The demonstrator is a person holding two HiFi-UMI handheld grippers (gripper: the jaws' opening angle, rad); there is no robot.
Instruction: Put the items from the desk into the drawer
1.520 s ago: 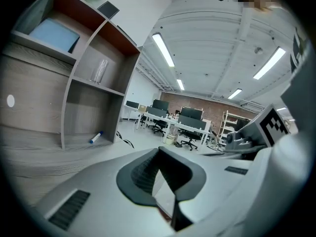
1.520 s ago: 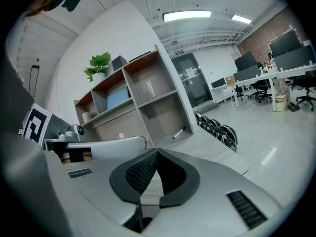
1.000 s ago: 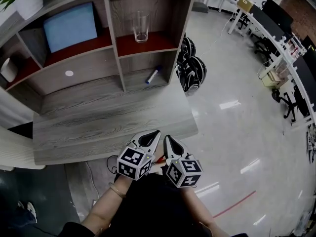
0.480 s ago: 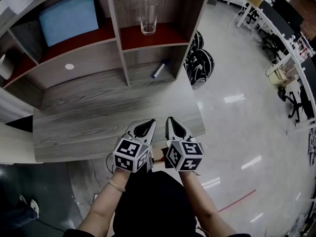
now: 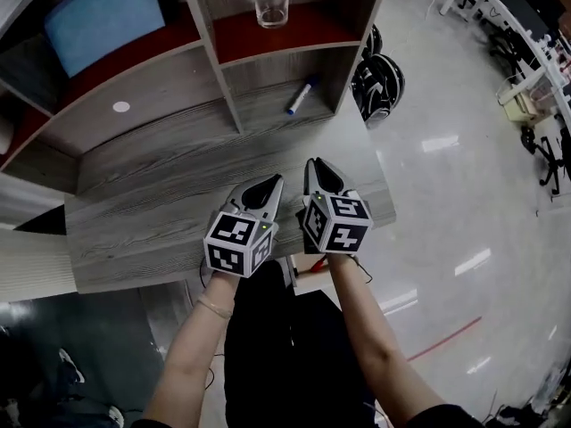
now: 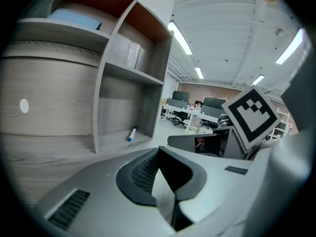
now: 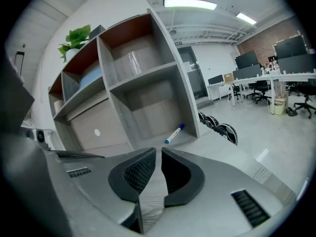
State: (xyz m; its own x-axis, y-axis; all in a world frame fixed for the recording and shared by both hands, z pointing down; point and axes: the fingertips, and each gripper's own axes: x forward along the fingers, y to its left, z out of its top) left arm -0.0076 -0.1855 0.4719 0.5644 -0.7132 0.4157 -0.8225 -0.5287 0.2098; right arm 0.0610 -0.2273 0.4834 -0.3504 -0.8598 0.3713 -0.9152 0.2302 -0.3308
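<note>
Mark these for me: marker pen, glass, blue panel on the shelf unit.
marker pen (image 5: 298,96), head view, middle of the white barrel.
glass (image 5: 271,7), head view, lower wall just above its base.
blue panel (image 5: 107,16), head view, centre of its face.

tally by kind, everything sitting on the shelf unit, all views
Marker: 1
Glass: 1
Blue panel: 1
Potted plant: 1
White item, kind unclear: 1
Total: 5
</note>
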